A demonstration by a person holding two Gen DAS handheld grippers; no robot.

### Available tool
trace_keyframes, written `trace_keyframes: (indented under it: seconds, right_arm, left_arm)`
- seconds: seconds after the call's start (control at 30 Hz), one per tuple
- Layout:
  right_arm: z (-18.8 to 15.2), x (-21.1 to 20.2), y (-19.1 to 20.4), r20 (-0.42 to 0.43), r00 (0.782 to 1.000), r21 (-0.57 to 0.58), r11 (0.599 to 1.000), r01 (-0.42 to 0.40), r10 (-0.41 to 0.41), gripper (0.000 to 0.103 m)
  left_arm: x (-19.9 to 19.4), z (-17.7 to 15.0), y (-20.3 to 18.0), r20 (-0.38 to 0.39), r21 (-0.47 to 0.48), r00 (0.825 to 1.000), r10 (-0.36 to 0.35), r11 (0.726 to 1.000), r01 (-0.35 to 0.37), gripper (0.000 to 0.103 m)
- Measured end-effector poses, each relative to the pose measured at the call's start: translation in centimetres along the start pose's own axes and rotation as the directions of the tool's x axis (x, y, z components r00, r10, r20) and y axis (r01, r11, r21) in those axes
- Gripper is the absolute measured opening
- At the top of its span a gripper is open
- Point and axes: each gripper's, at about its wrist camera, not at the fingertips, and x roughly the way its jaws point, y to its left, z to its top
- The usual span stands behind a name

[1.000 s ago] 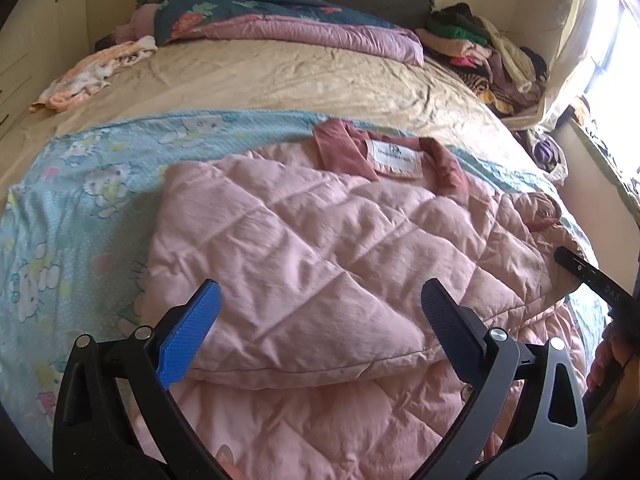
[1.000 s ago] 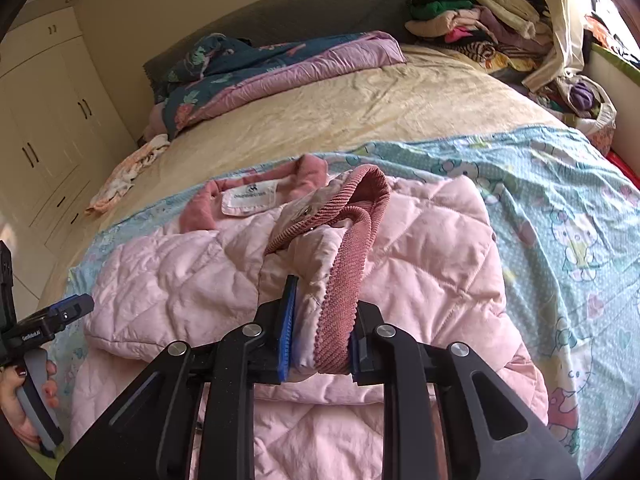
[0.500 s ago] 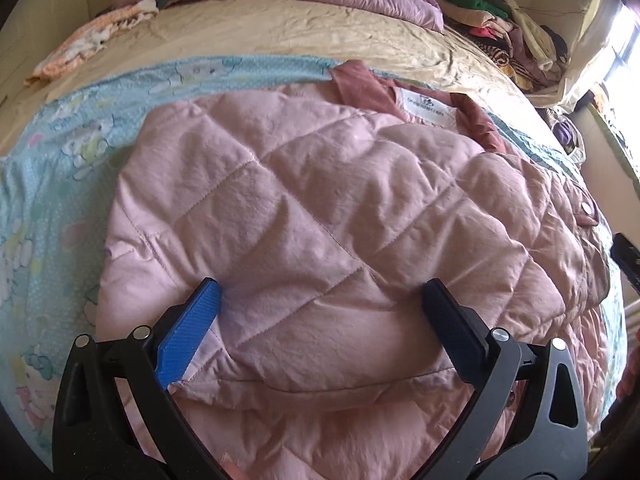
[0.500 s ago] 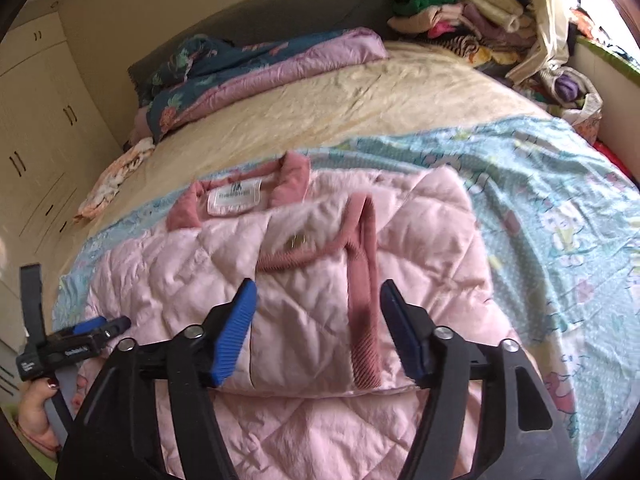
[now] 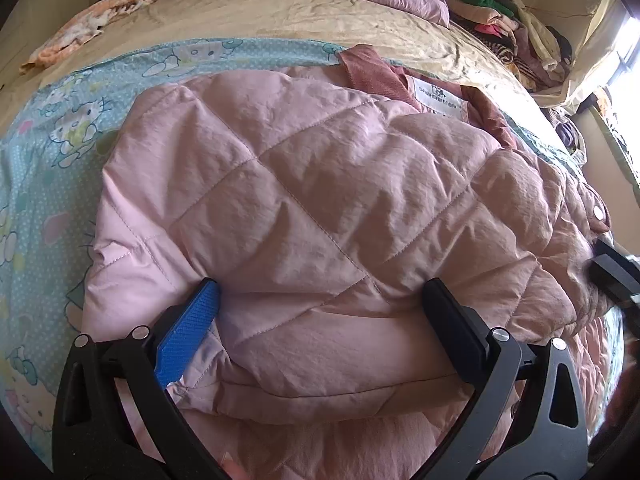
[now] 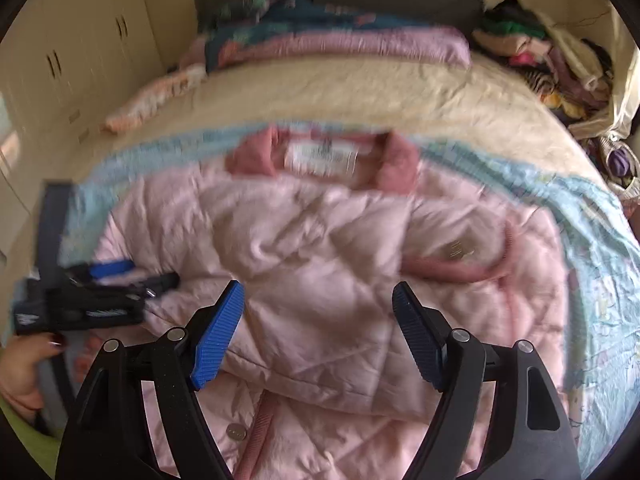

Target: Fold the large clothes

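A pink quilted jacket [image 5: 320,208] lies on the bed with its collar and white label [image 5: 438,98] at the far end. One sleeve is folded across its front. My left gripper [image 5: 322,292] is open, both fingertips sunk into the folded sleeve near its front edge. In the blurred right wrist view my right gripper [image 6: 318,294] hangs over the jacket [image 6: 320,248]. Its jaws are opening with nothing between them. The other sleeve's ribbed cuff [image 6: 452,270] lies on the jacket to the right of it. The left gripper [image 6: 144,274] shows at the jacket's left edge, held by a hand [image 6: 24,372].
The jacket rests on a blue cartoon-print sheet [image 5: 60,128] over a beige bedspread [image 5: 260,12]. A folded purple quilt [image 6: 360,44] lies at the head. A pile of clothes [image 6: 552,60] sits at the back right, a peach garment [image 5: 88,28] at the back left. Wardrobe doors [image 6: 60,60] stand on the left.
My right gripper let go of the ribbed cuff, opened and moved left; the sleeve now lies flat on the jacket. My left gripper sank onto the folded sleeve.
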Motion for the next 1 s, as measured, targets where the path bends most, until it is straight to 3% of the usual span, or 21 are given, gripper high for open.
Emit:
trace_keyframes:
  seconds: [0.13, 0.33, 0.57, 0.83, 1.0]
  right_arm:
    - [-0.6, 3.1, -0.2, -0.070, 0.997, 0.011, 1.000, 0.017, -0.016, 0.082]
    - [-1.2, 4.1, -0.5, -0.037, 0.999, 0.020, 1.000, 0.006, -0.006, 0.085]
    - [-1.9, 2.3, -1.0, -0.004, 1.000, 0.090, 0.996, -0.014, 0.014, 0.085]
    - [-3.1, -1.2, -2.2, 0.049, 0.993, 0.214, 0.970, -0.117, 0.109, 0.091]
    - [-3.8, -3.5, -2.3, 0.093, 0.988, 0.245, 0.959, -0.142, 0.123, 0.094]
  left_arm:
    - [-0.2, 0.0, -0.2, 0.003, 0.013, 1.000, 0.003, 1.000, -0.003, 0.095]
    - [-1.4, -0.4, -0.6, 0.023, 0.021, 1.000, 0.005, 1.000, -0.005, 0.095]
    - [-4.0, -1.1, -0.7, 0.052, 0.022, 0.999, -0.005, 1.000, 0.004, 0.095]
    - [-5.8, -1.6, -0.8, 0.080, -0.004, 0.996, -0.042, 0.999, 0.042, 0.095]
    - [-6.9, -1.9, -1.0, 0.097, -0.007, 0.994, -0.046, 0.999, 0.047, 0.095]
